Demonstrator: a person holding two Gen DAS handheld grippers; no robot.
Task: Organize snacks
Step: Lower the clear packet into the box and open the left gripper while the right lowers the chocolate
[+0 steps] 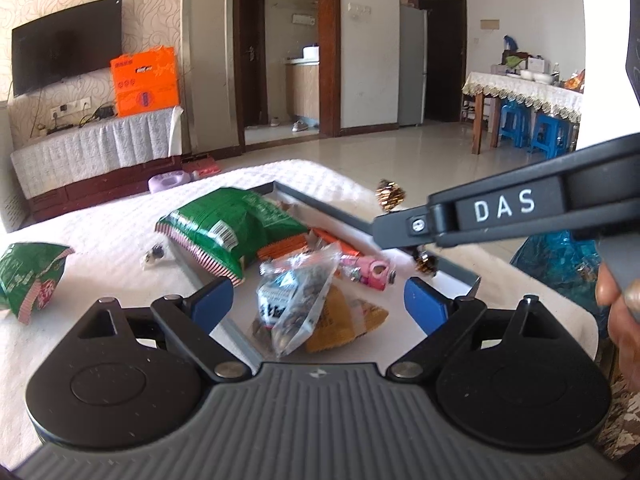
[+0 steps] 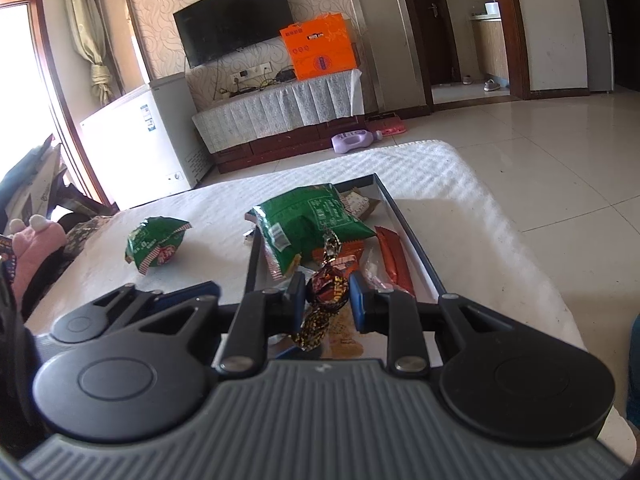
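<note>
Between the right gripper's [image 2: 327, 300] blue pads we see a candy [image 2: 326, 294] in glossy crinkled foil; ahead, a shiny plastic green bag [image 2: 310, 222] on ribbed white cloth [image 2: 460, 184].

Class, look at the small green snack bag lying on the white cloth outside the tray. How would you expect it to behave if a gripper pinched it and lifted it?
The small green snack bag looks puffed and crinkled, so it would probably dent and crackle under the pads, not hold its shape. It is likely light for its size. Its glossy film may slip; pinching the striped sealed edge seems safer.
</note>
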